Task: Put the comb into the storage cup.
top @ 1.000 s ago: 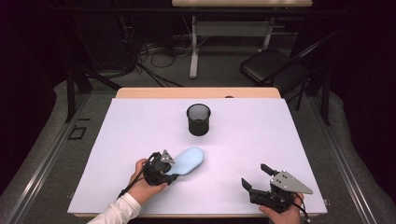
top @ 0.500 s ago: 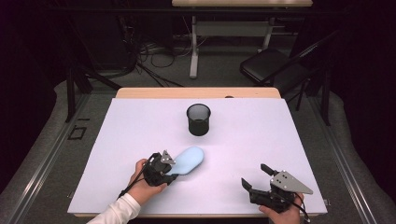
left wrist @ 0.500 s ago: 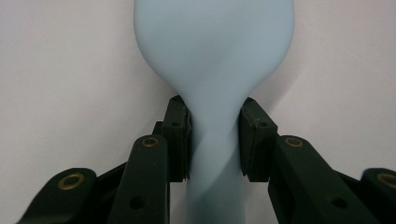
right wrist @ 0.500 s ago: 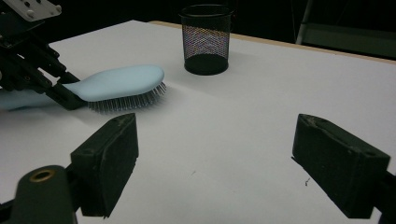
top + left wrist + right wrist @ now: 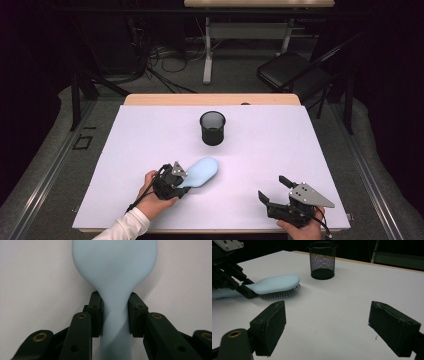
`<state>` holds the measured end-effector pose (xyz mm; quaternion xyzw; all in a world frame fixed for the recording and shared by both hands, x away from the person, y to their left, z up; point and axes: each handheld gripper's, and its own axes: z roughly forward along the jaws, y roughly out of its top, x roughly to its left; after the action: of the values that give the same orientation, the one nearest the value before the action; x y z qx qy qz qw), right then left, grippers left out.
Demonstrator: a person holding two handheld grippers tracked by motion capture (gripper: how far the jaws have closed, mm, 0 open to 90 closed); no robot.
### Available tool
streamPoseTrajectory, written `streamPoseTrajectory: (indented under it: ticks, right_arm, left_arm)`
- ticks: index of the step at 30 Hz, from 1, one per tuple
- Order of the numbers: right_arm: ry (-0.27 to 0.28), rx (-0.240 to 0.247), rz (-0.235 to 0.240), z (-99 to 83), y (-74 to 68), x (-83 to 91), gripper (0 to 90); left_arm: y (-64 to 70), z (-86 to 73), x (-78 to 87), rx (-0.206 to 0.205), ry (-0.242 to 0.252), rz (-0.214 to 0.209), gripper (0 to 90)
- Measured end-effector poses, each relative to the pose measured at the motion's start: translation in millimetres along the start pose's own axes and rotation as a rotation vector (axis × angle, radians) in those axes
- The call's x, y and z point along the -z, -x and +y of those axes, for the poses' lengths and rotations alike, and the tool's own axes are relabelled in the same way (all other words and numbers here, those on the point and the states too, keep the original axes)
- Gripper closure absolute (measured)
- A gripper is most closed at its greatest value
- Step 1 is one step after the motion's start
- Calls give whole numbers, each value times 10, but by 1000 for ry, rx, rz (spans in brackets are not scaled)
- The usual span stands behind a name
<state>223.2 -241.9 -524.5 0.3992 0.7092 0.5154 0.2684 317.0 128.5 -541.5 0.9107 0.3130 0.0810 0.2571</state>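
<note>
One pale blue hairbrush (image 5: pixel 199 172) lies on the white table (image 5: pixel 125 150), bristles down, near the front edge & left of centre; its rounded head points up-table toward the mesh cup, handle toward me; my left gripper (image 5: pixel 114 315) is clamped on the narrow neck of the handle, both pads pressed against the plastic, seen close in the left gripper view; in the high view that same gripper (image 5: pixel 175 181) sits at the brush's near end w/ my left hand (image 5: pixel 150 195) wrapped round it, white sleeve behind; from the right gripper view the brush (image 5: pixel 274 283) rests flat, bristles touching the tabletop, left gripper (image 5: pixel 245 290) at its handle end; black mesh cup (image 5: pixel 212 128) stands upright further back, approx mid-table, well apart from the brush head; my right gripper (image 5: pixel 274 192) sits low at the front right of the table, well apart from the brush, jaws spread wide w/ nothing between them.
</note>
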Motion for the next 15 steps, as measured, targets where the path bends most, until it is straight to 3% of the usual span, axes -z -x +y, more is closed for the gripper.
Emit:
streamPoseTrajectory:
  ticks: [15]
  right_arm:
    - [3,1,-1,0,2,1,142]
  left_arm:
    - [-10,3,13,11,10,-2,694]
